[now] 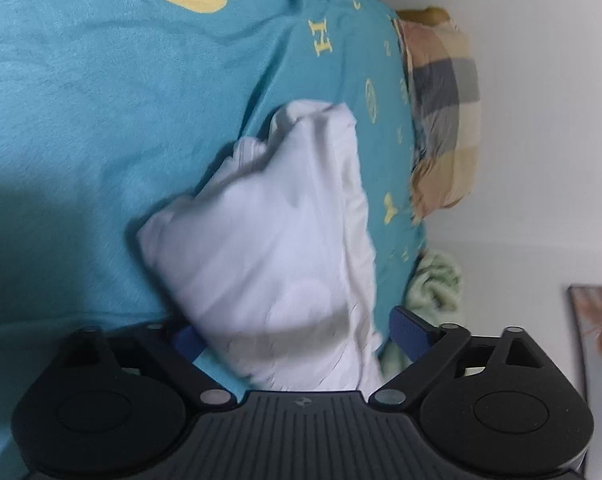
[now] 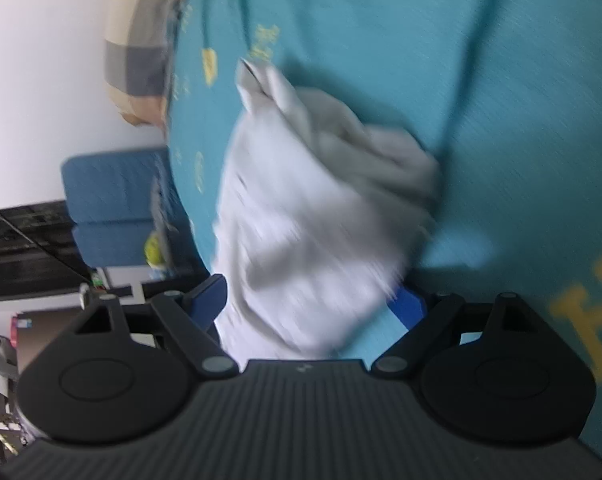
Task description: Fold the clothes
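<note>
A folded white garment (image 1: 269, 232) lies on a teal bedsheet (image 1: 81, 100) printed with yellow letters and a smiley face. My left gripper (image 1: 297, 330) is open and straddles the garment's near end. One blue pad (image 1: 189, 340) is at the cloth's edge, and the other pad (image 1: 407, 330) stands a little apart from it. In the blurred right wrist view the same white garment (image 2: 301, 232) has a rumpled, greyer far end. My right gripper (image 2: 311, 298) is open around the near end, its blue pads (image 2: 209, 296) close beside the cloth.
A checked pillow (image 1: 445, 112) in beige and grey lies at the bed's edge against a white wall (image 1: 541, 80). A pale green towel (image 1: 433, 280) is bunched below it. Beside the bed stand a blue chair (image 2: 113, 208) and cluttered dark furniture (image 2: 21, 252).
</note>
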Motion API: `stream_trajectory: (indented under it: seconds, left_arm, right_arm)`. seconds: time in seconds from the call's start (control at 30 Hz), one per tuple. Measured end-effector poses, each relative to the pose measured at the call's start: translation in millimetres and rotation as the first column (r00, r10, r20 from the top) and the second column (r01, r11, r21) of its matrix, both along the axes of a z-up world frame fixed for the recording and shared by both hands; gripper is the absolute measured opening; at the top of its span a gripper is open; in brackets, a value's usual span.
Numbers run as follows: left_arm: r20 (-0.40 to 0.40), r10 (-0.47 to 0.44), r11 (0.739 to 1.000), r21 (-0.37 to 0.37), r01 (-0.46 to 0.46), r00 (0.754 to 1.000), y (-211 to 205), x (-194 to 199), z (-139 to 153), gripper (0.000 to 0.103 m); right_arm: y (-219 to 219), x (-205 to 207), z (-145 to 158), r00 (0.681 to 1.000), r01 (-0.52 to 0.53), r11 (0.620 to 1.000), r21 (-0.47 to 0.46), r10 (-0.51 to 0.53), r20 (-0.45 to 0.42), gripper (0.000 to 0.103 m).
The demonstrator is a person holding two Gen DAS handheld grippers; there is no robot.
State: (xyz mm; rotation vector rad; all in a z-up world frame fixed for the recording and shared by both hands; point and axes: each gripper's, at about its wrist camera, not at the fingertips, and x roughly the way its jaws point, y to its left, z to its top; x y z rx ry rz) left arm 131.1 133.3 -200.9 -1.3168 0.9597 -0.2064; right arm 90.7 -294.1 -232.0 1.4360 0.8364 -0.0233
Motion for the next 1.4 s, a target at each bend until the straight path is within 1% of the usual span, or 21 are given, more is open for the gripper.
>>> stream_trajectory:
  seconds: [0.03,0.07,0.1,0.13,0.17,0.2,0.23,0.3,0.37,0.47,0.57,0.63,0.7,0.8,0.83,0.87,1.0,1.1,1.23,1.33,1.4]
  left_arm:
    - [0.0,0.011,1.0,-0.005,-0.011,1.0,2,3,-2,0.086]
    - [-0.009,0.018,1.0,-0.004,-0.018,1.0,4,5,-5,0.077]
    - [-0.018,0.024,1.0,-0.002,-0.024,1.0,6,6,-7,0.061]
    - [-0.028,0.03,1.0,-0.001,-0.03,0.999,8,7,-10,0.055]
    - [-0.036,0.036,0.999,0.0,-0.037,0.999,10,9,-13,0.051]
    - [-0.031,0.04,0.999,-0.001,-0.04,0.999,10,9,-12,0.045]
    - [-0.026,0.043,0.999,-0.002,-0.043,0.999,11,9,-12,0.042]
    - [-0.002,0.046,0.999,0.007,-0.046,0.999,11,8,-7,0.032]
    - [0.037,0.043,0.999,0.013,-0.043,0.998,10,7,6,0.028]
    - [0.099,0.039,0.999,0.006,-0.04,0.994,10,3,27,0.026]
    - [0.155,0.007,0.999,0.032,-0.012,0.988,1,-7,65,0.026]
    - [0.183,-0.012,0.999,0.042,0.004,0.983,-5,-12,87,0.026]
    - [0.192,-0.027,0.999,0.024,0.023,0.981,-15,-10,110,0.026]
    - [0.228,-0.057,0.998,0.032,0.051,0.972,-40,-6,151,0.026]
    - [0.245,-0.068,0.998,0.034,0.062,0.967,-48,-14,165,0.026]
    - [0.263,-0.081,0.997,0.035,0.075,0.961,-60,-13,178,0.026]
    - [0.348,-0.153,0.988,0.039,0.149,0.925,-123,4,239,0.026]
    - [0.414,-0.222,0.974,0.041,0.225,0.883,-188,28,280,0.026]
    - [0.487,-0.306,0.945,0.05,0.323,0.818,-287,59,324,0.026]
    - [0.531,-0.365,0.913,0.044,0.406,0.765,-364,76,333,0.026]
    - [0.563,-0.404,0.883,0.035,0.468,0.721,-412,83,328,0.026]
  right_arm:
    - [0,3,-1,1.0,0.005,1.0,-0.001,-0.005,0.006,0.089]
    - [1,5,-2,1.0,0.006,1.0,-0.013,-0.005,0.013,0.088]
    - [2,6,-1,1.0,0.006,1.0,-0.028,-0.006,0.02,0.079]
    - [2,7,-1,1.0,0.0,0.998,-0.059,0.001,0.022,0.063]
    - [3,6,1,1.0,-0.003,0.996,-0.091,0.005,0.021,0.055]
    - [1,5,1,1.0,-0.003,0.995,-0.104,0.005,0.021,0.045]
    - [0,3,2,1.0,-0.002,0.994,-0.111,0.004,0.022,0.038]
    - [0,-1,6,0.999,-0.006,0.991,-0.136,0.011,0.039,0.032]
    - [-1,-5,14,0.998,-0.002,0.987,-0.161,0.013,0.063,0.03]
    - [-4,-19,29,0.994,0.021,0.987,-0.158,-0.004,0.106,0.029]
    - [-7,-35,53,0.991,0.033,0.986,-0.165,-0.011,0.13,0.029]
    - [-15,-45,75,0.986,0.046,0.987,-0.151,-0.02,0.164,0.028]
    - [-24,-55,101,0.978,0.06,0.988,-0.145,-0.029,0.205,0.028]
    - [-41,-64,145,0.964,0.076,0.984,-0.163,-0.031,0.262,0.027]
    - [-50,-65,161,0.96,0.081,0.981,-0.174,-0.03,0.278,0.027]
    - [-59,-67,177,0.955,0.088,0.979,-0.185,-0.03,0.294,0.027]
    - [-113,-71,237,0.934,0.141,0.969,-0.204,-0.062,0.353,0.027]
    - [-166,-75,284,0.912,0.203,0.952,-0.229,-0.098,0.398,0.027]
    - [-243,-84,338,0.876,0.318,0.905,-0.281,-0.167,0.453,0.027]
    - [-298,-96,361,0.842,0.408,0.851,-0.332,-0.209,0.498,0.027]
    - [-332,-110,361,0.811,0.473,0.811,-0.346,-0.247,0.531,0.027]
